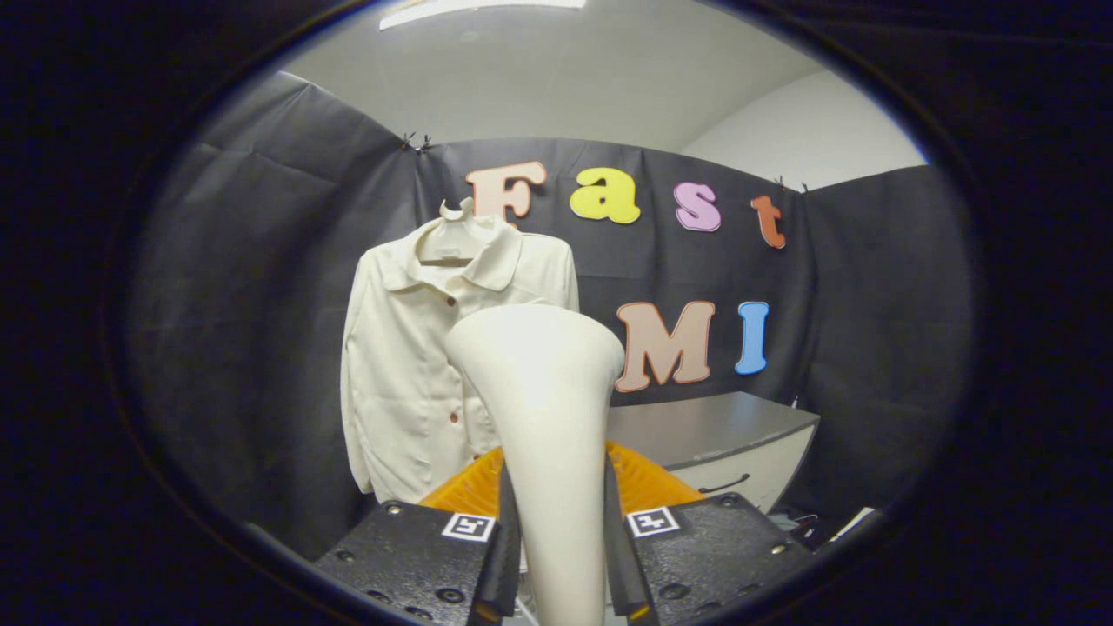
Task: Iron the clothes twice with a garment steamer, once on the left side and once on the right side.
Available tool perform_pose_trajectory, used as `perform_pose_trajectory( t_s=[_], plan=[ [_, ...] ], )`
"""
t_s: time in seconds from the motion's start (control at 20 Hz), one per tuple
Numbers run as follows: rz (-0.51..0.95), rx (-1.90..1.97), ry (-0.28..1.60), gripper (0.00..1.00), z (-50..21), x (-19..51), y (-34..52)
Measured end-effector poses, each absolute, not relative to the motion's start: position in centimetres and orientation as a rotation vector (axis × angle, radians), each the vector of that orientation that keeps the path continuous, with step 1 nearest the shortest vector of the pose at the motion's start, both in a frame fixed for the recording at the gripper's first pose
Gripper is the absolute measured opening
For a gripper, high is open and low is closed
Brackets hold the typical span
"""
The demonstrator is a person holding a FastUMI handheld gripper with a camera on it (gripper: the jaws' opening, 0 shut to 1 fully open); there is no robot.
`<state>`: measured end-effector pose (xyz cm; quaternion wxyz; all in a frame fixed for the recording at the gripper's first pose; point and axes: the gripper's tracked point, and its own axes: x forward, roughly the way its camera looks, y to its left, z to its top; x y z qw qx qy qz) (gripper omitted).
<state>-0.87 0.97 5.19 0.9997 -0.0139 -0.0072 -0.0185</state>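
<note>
The gripper (556, 556) fingers (507, 548) clamp the smooth, cream, flaring garment steamer (543, 417); beyond it, upper left of centre, hangs a cream buttoned shirt (409, 365).

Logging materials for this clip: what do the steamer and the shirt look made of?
Steamer, clamped in the gripper: likely plastic, judging by its smooth, cream, softly glossy flared shell. Shirt hanging beyond: woven fabric, matte off-white with soft folds and small buttons.

dim booth | ceiling light (483, 9) overhead | fisheye edge bending | sharp focus
</note>
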Motion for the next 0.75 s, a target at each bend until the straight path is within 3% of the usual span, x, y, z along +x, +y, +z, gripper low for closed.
perform_pose_trajectory(
  t_s=[0.75],
  plan=[
    [-0.032,-0.006,-0.059,0.41,6.5,3.0,-2.6]
  ],
)
